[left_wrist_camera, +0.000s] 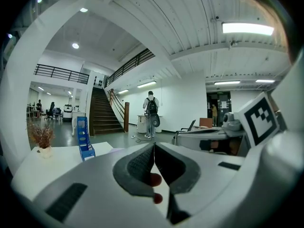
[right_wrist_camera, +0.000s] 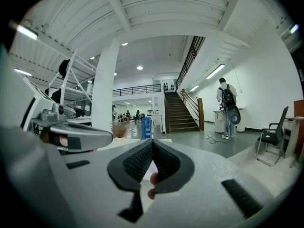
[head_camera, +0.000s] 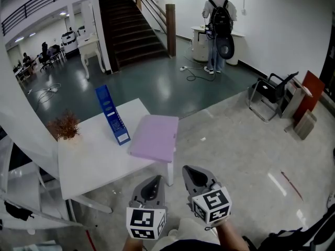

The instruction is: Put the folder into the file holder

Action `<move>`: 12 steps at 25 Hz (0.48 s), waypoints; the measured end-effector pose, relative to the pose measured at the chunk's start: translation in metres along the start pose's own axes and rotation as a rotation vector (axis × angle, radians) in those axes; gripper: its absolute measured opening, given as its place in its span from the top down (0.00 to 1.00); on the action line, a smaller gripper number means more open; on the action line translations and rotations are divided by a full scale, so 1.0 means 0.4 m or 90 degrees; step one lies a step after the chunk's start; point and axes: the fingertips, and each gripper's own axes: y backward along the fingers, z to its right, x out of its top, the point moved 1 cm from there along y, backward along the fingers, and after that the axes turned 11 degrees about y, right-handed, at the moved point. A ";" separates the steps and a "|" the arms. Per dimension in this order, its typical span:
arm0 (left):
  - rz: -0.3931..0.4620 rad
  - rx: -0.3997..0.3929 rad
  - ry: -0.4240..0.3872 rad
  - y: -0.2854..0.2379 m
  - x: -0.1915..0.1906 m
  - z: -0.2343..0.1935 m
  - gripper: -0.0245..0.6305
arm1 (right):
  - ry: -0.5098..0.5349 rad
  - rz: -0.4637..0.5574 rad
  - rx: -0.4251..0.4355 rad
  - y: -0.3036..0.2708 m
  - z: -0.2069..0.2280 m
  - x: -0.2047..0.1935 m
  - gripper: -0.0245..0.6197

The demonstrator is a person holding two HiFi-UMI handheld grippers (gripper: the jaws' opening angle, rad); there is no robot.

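The blue file holder (head_camera: 112, 113) stands upright on the white worktop (head_camera: 94, 161). The pale purple folder (head_camera: 155, 137) is not inside it. It lies flat and closed on the worktop, just to the right of the file holder in the head view, and its far side reaches the edge of the worktop. To the left of the file holder stands a small dried plant (head_camera: 65, 125).

Both grippers are in front of the file holder, off the worktop, side by side. The left gripper (head_camera: 153, 184) has its fingers (left_wrist_camera: 140, 165) closed together, with nothing between them. The right gripper (head_camera: 194, 175) also has its fingers (right_wrist_camera: 137, 163) closed, tip against tip, and holds nothing.

Far behind the file holder, a person with a backpack (head_camera: 219, 25) stands near a staircase (head_camera: 131, 33).
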 end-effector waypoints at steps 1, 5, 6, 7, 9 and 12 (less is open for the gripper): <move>0.001 0.000 0.001 -0.002 -0.001 -0.005 0.95 | 0.001 -0.003 0.002 -0.003 -0.003 -0.001 0.96; 0.001 -0.003 0.005 -0.016 0.002 -0.014 0.96 | 0.001 -0.009 0.002 -0.012 0.000 -0.005 0.96; 0.001 -0.005 0.006 -0.021 0.003 -0.015 0.96 | -0.001 -0.009 0.005 -0.015 0.001 -0.007 0.96; 0.002 -0.006 0.006 -0.027 0.003 -0.017 0.96 | -0.003 -0.007 0.008 -0.018 0.002 -0.009 0.96; 0.003 -0.005 0.005 -0.038 0.005 -0.024 0.95 | -0.004 -0.003 0.011 -0.030 0.005 -0.011 0.96; 0.002 -0.005 0.005 -0.054 0.008 -0.036 0.95 | -0.005 -0.001 0.010 -0.053 0.014 -0.010 0.96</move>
